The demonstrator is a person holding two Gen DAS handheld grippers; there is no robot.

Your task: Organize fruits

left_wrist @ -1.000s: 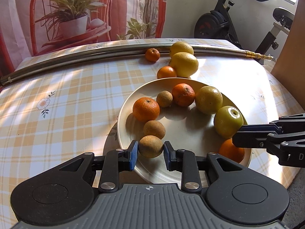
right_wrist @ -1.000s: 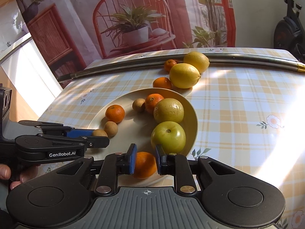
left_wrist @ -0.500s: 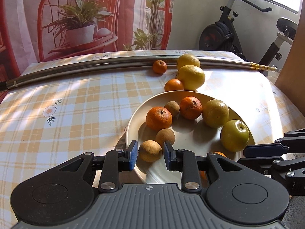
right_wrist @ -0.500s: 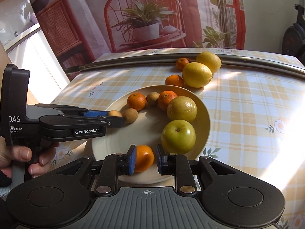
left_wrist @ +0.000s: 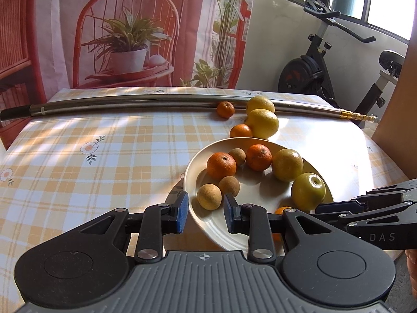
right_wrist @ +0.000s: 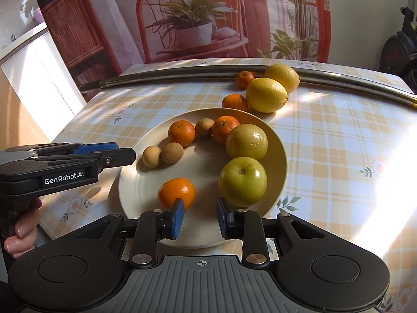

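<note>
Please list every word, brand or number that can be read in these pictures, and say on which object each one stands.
"GenRobot.AI": on the side of the left gripper, in the right wrist view.
"DAS": on the side of the right gripper, in the left wrist view.
No other readable text.

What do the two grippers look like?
Both are alike: matte black linkage arms with silver rivets, two round black discs and a ribbed grey base. The left gripper and right gripper have blue pads. White lettering reads "GenRobot.AI" on the left and "DAS" on the right. No cables or sleeves show.
</note>
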